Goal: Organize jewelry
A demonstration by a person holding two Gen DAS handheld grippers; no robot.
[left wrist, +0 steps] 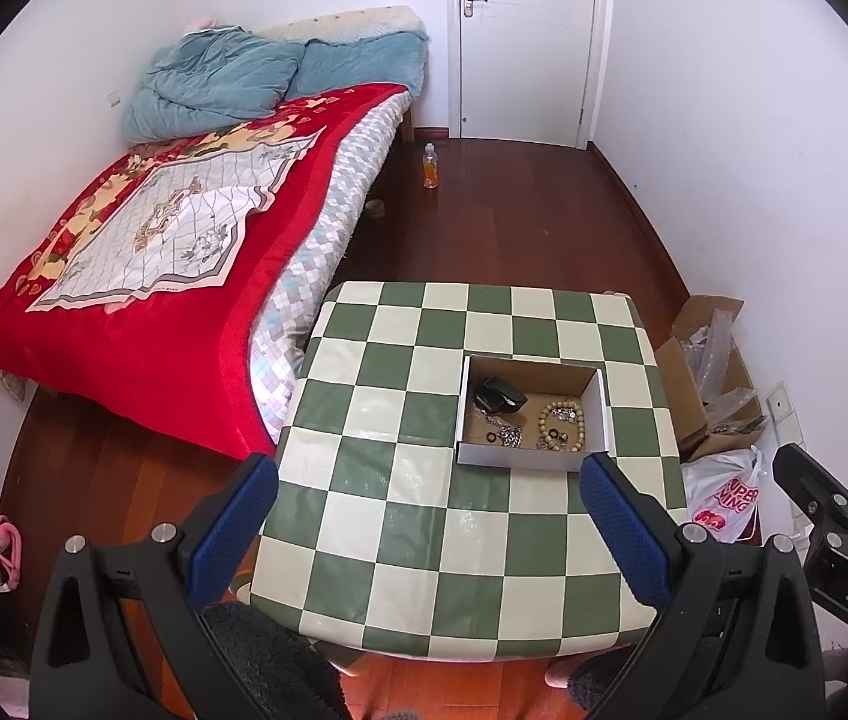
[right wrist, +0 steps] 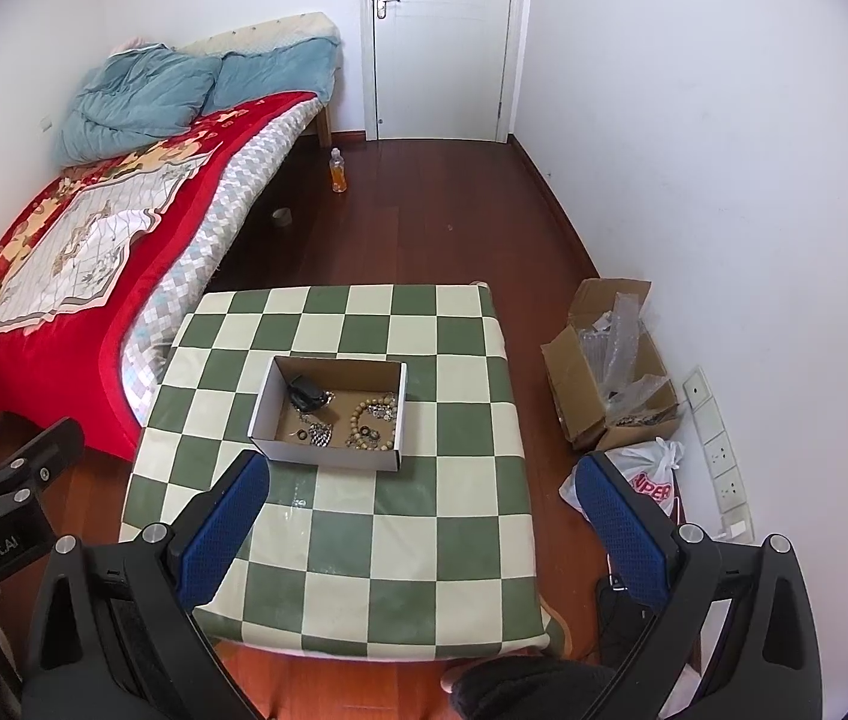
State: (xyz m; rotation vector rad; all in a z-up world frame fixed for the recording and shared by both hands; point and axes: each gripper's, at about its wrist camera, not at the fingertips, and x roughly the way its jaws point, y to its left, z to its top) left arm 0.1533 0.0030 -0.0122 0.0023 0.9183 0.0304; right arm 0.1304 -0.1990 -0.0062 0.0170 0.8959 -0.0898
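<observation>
While both tools are held above the near edge of the checkered table [left wrist: 400, 516], the left wrist view shows the left gripper [left wrist: 427, 531] spread wide with nothing between its blue pads [left wrist: 232, 531]. The shallow cardboard box [left wrist: 523, 457] sits right of centre in the frame, holding a wooden bead bracelet [left wrist: 562, 423], a dark pouch-like item [left wrist: 499, 399] and a tangle of metal pieces [left wrist: 508, 435]. Part of the right gripper [left wrist: 832, 510] enters at the right edge. A bed with a red blanket [left wrist: 142, 324] fills the upper left of the frame.

In the right wrist view, the right gripper [right wrist: 424, 531] is likewise wide open and empty. The same box [right wrist: 328, 453] lies centre-left of the frame, and the bracelet [right wrist: 373, 417] rests in its right half.

The likely hazard is entanglement: the small pieces lie close together, so a wide pinch may lift several at once or drag a chain. The light box may also slide if a finger catches its wall.
</observation>
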